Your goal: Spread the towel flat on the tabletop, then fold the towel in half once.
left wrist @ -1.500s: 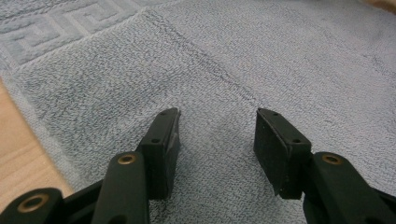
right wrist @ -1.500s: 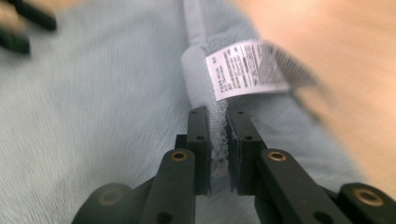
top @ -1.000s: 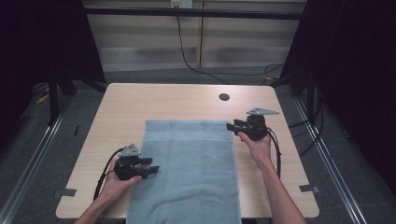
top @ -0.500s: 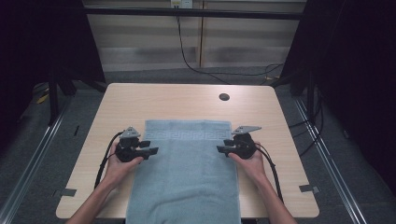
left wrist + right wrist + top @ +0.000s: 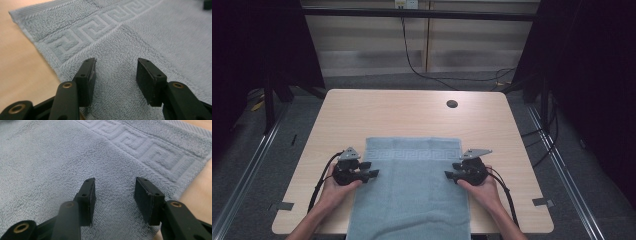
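Note:
A grey-blue towel [image 5: 412, 185] with a Greek-key border band lies flat on the wooden table [image 5: 407, 112], its near end hanging over the front edge. My left gripper [image 5: 371, 170] is open at the towel's left edge, jaws pointing inward over the cloth. My right gripper [image 5: 450, 171] is open at the towel's right edge, pointing inward too. In the left gripper view the towel [image 5: 140, 37] lies under the open gripper [image 5: 116, 75], with nothing pinched. The right gripper view shows the same: towel [image 5: 50, 165] beneath the open gripper [image 5: 115, 193].
A round black cable hole [image 5: 452, 104] sits in the table's far right part. Bare wood runs along both sides of the towel and behind it. Black frame posts and cables stand beyond the table's far edge.
Both grippers moved to the towel's mid-length side edges: the left one forward from the near left, the right one back toward me. The towel's far end now lies nearer to me.

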`<state>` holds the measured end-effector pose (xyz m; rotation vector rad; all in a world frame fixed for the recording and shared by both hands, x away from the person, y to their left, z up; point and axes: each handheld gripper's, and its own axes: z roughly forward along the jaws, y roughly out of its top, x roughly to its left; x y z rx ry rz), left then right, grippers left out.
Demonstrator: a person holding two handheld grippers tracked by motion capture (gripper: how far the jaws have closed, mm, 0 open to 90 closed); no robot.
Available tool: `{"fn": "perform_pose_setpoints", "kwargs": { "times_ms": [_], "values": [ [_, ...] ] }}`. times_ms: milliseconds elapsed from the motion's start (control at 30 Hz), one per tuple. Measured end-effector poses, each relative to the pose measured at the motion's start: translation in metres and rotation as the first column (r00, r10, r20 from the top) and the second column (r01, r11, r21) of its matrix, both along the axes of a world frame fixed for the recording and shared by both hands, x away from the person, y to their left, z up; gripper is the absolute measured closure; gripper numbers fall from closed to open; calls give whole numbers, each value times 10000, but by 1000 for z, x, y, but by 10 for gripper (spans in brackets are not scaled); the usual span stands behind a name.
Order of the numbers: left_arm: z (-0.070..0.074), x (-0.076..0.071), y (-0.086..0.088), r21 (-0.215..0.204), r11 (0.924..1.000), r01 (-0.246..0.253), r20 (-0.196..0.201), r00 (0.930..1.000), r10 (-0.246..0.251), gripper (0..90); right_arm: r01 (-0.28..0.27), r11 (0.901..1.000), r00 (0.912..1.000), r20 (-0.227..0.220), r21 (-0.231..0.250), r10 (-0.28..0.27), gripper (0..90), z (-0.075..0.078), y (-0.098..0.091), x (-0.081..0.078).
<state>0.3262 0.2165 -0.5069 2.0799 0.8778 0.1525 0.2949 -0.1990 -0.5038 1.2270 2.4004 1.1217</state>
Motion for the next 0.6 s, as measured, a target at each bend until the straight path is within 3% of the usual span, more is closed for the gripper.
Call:
{"fn": "perform_pose_setpoints", "kwargs": {
  "times_ms": [100,233,333,433,600],
  "values": [
    [1,-11,2,32,9999,114,-7,9999,-114,517,-174,9998,9998,-66,84,174,517,1,0,-13],
    [5,-28,0,367,9988,309,-203,9993,-302,502,-442,9990,9986,-278,102,445,516,3,0,-29],
    [7,-36,3,223,9988,438,-402,9983,-429,496,-621,9978,9972,-407,221,630,531,3,0,-37],
    [10,-36,8,12,9990,449,-313,9985,-448,492,-694,9952,9948,-695,687,742,527,6,-3,-34],
    [20,-17,12,-208,9998,71,-63,10000,-72,484,-280,9972,9993,-227,697,296,503,19,-14,-13]
  ]
}}
